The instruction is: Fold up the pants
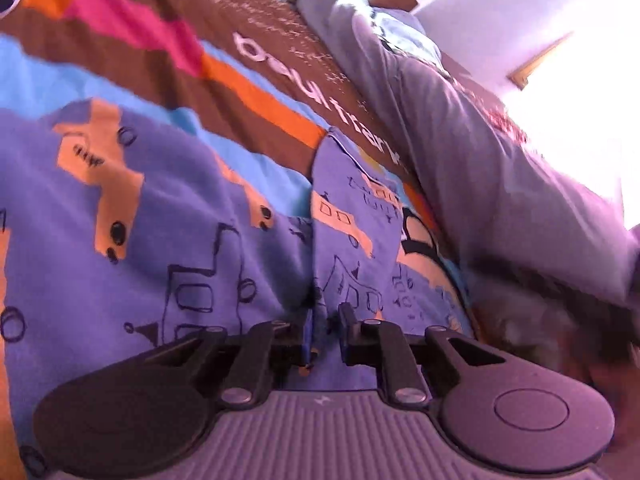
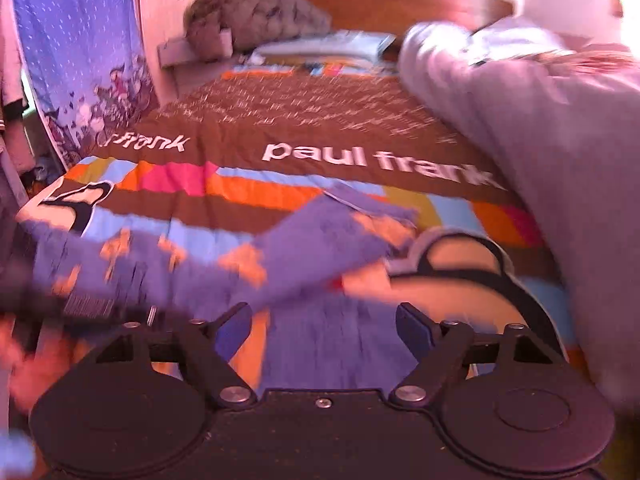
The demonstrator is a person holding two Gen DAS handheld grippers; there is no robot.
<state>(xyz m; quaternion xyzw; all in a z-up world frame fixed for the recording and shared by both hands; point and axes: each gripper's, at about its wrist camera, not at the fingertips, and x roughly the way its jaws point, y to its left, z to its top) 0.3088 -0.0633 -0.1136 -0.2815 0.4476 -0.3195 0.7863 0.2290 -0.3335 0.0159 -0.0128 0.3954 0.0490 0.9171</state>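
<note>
Fingers of the left gripper [image 1: 325, 334] are drawn close together, pinching a fold of the pants [image 1: 192, 240] between their tips. That purple-blue garment, printed with orange vehicles and outline drawings of trucks and buildings, spreads out ahead of the gripper across the bedspread [image 1: 248, 92], with a narrower leg section standing up in a ridge straight ahead of the pinch.

On the right gripper [image 2: 325, 330], the blue-padded fingers [image 2: 416, 330] stand wide apart with pants fabric lying between them; whether the pads touch the cloth cannot be told through the blur. From the right wrist view the pants [image 2: 280, 256] stretch leftward in a long band over the bedspread [image 2: 320, 128], one leg angling up toward the middle of the bed.

White lettering on the bedspread's brown band reads "paul frank", and further left the word "frank" shows again. Smaller white script above it is too blurred to read. Coloured blocks of orange, pink and light blue run below the writing.

A pale quilt [image 2: 540, 120] is heaped along the bed's right side, and a wooden headboard [image 2: 400, 4] closes the far end.
</note>
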